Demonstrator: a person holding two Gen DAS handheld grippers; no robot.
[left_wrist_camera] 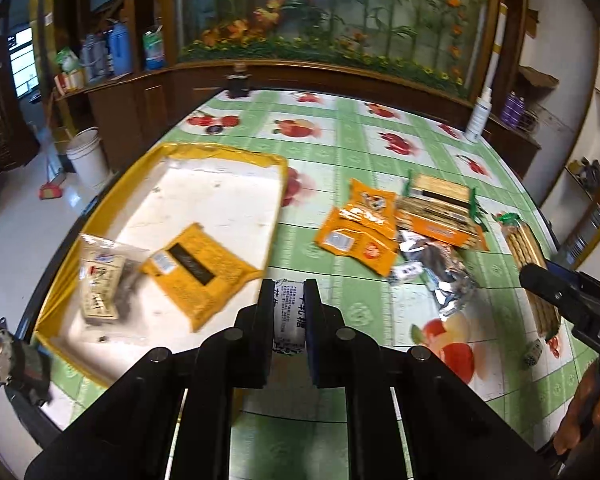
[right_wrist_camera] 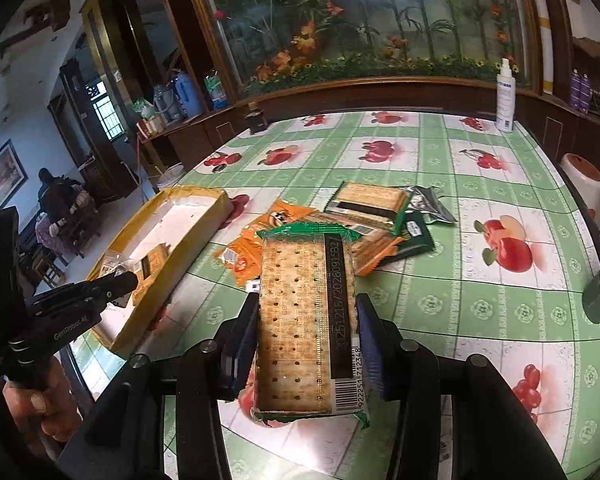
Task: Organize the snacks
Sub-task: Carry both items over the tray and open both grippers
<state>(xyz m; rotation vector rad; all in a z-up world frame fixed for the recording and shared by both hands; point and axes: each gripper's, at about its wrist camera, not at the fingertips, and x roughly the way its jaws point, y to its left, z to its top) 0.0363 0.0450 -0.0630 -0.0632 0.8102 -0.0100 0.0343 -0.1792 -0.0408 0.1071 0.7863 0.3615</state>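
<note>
My left gripper is shut on a small white wrapped snack, held above the table beside the yellow-rimmed tray. In the tray lie a yellow packet and a clear packet. My right gripper is shut on a long green-edged cracker pack, lifted over the tablecloth. A heap of orange packets and cracker packs lies mid-table. The left gripper shows at the tray's near end, and the right gripper with its cracker pack shows at the far right.
A white spray bottle and a dark jar stand at the table's far edge before a wooden cabinet. A silver packet lies by the heap. A white bucket sits on the floor past the tray.
</note>
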